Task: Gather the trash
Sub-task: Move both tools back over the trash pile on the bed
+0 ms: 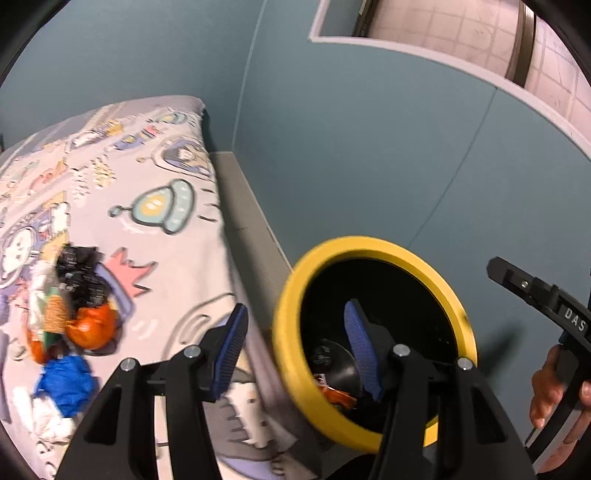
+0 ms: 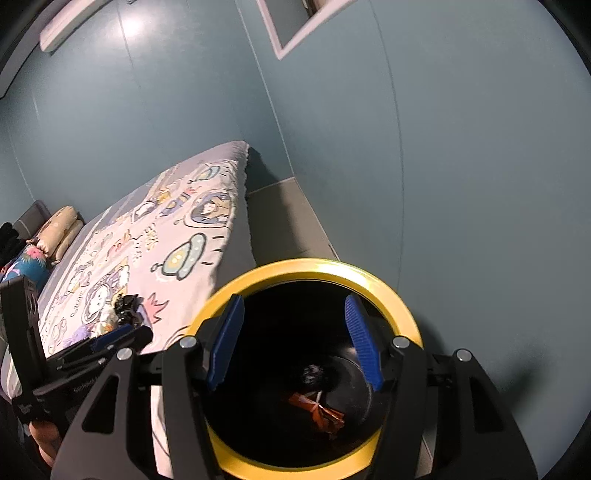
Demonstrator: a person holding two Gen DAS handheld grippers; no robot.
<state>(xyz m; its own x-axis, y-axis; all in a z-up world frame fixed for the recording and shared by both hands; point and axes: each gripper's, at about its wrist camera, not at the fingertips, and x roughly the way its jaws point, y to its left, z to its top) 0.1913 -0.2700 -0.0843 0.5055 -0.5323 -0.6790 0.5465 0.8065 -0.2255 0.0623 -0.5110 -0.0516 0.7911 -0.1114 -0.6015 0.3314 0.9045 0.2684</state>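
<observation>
A black bin with a yellow rim (image 1: 291, 354) (image 2: 402, 314) stands by the bed's edge. An orange wrapper (image 2: 317, 408) (image 1: 334, 395) and a dark crumpled piece (image 2: 314, 373) lie at its bottom. A pile of trash lies on the cartoon-print bedspread (image 1: 155, 155): black wrapper (image 1: 79, 275), orange wrappers (image 1: 90, 326), blue wrapper (image 1: 64, 384), white paper (image 1: 48, 421). My left gripper (image 1: 297, 350) is open and empty, straddling the bin's near rim. My right gripper (image 2: 293, 343) is open and empty above the bin's mouth. The pile also shows in the right wrist view (image 2: 122, 312).
Teal walls (image 1: 369, 147) enclose a narrow grey floor strip (image 1: 243, 206) between bed and wall. Pillows (image 2: 61, 229) lie at the bed's far end. A window recess (image 1: 443, 33) is high on the wall. The other gripper and hand (image 1: 561, 369) are at the right.
</observation>
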